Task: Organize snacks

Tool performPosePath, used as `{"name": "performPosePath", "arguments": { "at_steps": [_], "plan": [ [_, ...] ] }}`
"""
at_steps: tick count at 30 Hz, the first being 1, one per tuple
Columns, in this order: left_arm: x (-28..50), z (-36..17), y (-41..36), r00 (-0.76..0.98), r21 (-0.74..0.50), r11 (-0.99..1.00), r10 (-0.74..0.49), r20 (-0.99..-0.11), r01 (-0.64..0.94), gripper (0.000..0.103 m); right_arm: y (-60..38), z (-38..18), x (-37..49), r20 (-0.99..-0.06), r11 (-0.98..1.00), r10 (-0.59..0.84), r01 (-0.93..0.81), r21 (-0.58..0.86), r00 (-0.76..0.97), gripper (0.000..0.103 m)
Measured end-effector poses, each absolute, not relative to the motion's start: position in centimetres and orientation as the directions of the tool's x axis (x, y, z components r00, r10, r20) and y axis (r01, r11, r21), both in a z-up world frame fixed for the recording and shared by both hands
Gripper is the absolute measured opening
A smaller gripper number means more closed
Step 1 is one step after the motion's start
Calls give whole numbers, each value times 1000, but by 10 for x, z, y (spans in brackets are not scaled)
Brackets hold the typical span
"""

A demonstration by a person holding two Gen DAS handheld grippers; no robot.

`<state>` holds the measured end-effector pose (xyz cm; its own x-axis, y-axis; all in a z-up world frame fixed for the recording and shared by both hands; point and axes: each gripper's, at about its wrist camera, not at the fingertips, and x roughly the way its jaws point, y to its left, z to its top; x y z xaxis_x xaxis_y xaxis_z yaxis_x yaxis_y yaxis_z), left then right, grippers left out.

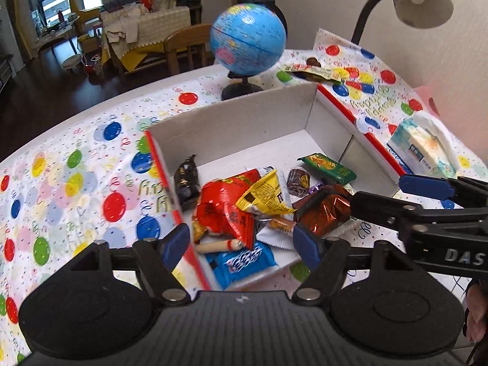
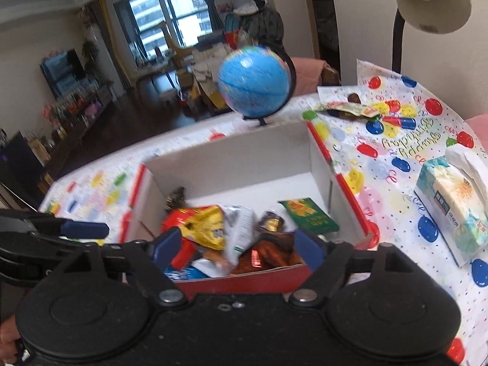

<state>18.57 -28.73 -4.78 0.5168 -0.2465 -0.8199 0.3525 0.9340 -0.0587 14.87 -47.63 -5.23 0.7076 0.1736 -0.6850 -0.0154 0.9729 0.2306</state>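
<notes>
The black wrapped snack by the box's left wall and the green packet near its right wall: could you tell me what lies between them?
In the left wrist view, between the black snack and the green packet lie the red packet, the yellow packet and a round brown candy.

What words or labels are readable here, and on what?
"DAS", cut off at the frame edge: on the right gripper's arm.
"Happy Birthday": on the tablecloth, upside down.
Snack wrappers in the box, tissue pack label, globe: print too blurred to read.
</notes>
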Motion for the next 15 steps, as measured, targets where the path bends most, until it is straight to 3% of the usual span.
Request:
{"name": "performPosePath", "arguments": {
  "at_steps": [6, 15],
  "plan": [
    [160, -22, -261, 585, -54, 939, -256, -769, 340, 77, -457, -27, 123, -625, 967, 206, -56, 250, 753, 100],
    [124, 4, -228, 641, -88, 937, -297, -707, 338, 86, -439, -2, 86, -548, 963, 177, -31, 266, 818, 103]
  ]
}}
